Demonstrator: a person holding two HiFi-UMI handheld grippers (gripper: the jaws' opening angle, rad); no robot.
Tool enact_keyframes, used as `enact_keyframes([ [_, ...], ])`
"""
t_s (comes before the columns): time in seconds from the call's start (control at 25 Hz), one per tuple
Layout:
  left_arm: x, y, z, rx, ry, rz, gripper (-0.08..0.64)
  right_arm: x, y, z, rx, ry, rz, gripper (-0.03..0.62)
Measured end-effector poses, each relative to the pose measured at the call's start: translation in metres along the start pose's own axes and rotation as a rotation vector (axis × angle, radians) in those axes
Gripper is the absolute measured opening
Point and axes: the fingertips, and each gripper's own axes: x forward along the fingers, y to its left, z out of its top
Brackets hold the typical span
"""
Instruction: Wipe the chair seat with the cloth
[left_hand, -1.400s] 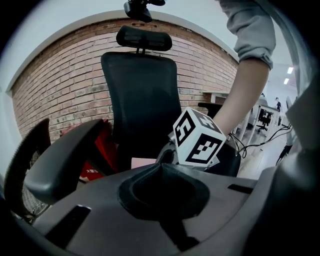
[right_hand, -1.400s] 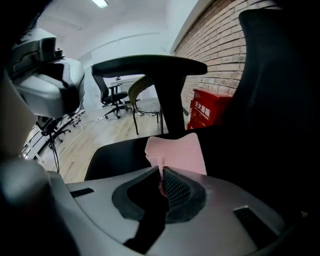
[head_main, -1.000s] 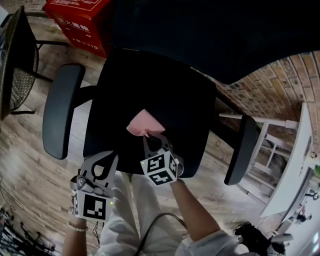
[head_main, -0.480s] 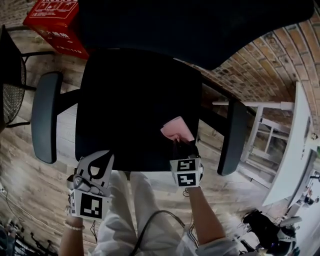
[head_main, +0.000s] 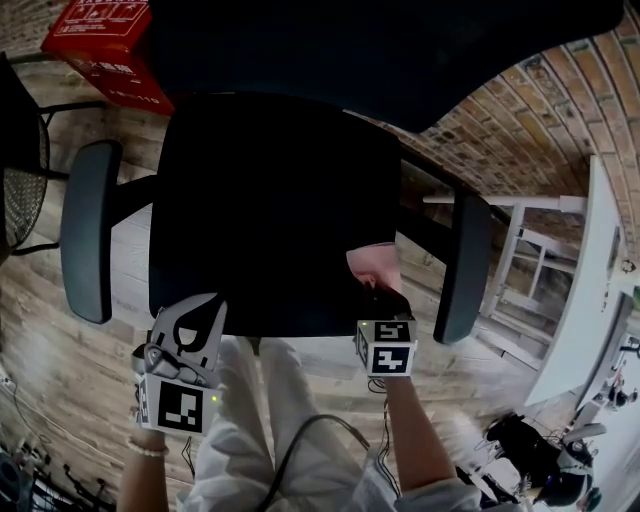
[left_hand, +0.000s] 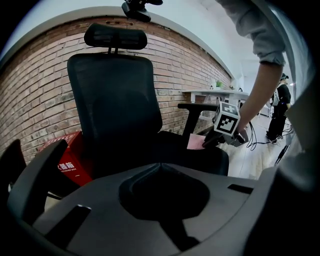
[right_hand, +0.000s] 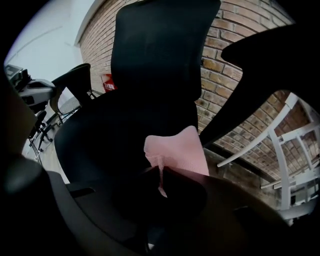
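The black office chair's seat (head_main: 270, 210) fills the middle of the head view. A pink cloth (head_main: 373, 267) lies on the seat's front right corner, close to the right armrest (head_main: 462, 265). My right gripper (head_main: 380, 292) is shut on the cloth's near edge; in the right gripper view the cloth (right_hand: 177, 150) spreads out from the pinched jaws of the right gripper (right_hand: 160, 172). My left gripper (head_main: 198, 312) hangs just off the seat's front left edge, its jaws together and holding nothing. The left gripper view shows the left gripper (left_hand: 160, 167), the cloth (left_hand: 194, 142) and the chair's backrest (left_hand: 115, 105).
A left armrest (head_main: 88, 225) flanks the seat. A red box (head_main: 100, 45) sits on the wooden floor behind the chair, by a brick wall (head_main: 520, 130). A mesh chair (head_main: 20, 150) stands at far left, a white table frame (head_main: 540, 250) at right. The person's legs (head_main: 260, 430) are below the seat.
My right gripper has dragged the pink cloth from the seat's front middle across to its front right corner. The left gripper has stayed put.
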Motion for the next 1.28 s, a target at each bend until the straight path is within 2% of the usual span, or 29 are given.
enact_keyframes([
  [0.24, -0.008, 0.007, -0.008, -0.012, -0.002, 0.018, 0.018, 0.01, 0.056, 0.005, -0.078, 0.004, 0.114, 0.049],
  [0.52, -0.024, 0.017, -0.02, -0.021, 0.022, 0.041, 0.018, 0.015, 0.156, 0.015, -0.202, -0.011, 0.304, 0.049],
  [0.68, -0.035, 0.024, -0.02, -0.02, 0.019, 0.05, 0.018, 0.012, 0.218, 0.022, -0.304, -0.037, 0.42, 0.049],
  [0.88, -0.054, 0.034, -0.019, 0.015, 0.035, 0.054, 0.018, 0.003, 0.291, 0.031, -0.387, -0.069, 0.549, 0.049],
  [1.28, -0.071, 0.05, -0.01, 0.008, 0.014, 0.074, 0.018, -0.025, 0.395, 0.038, -0.503, -0.127, 0.731, 0.049],
])
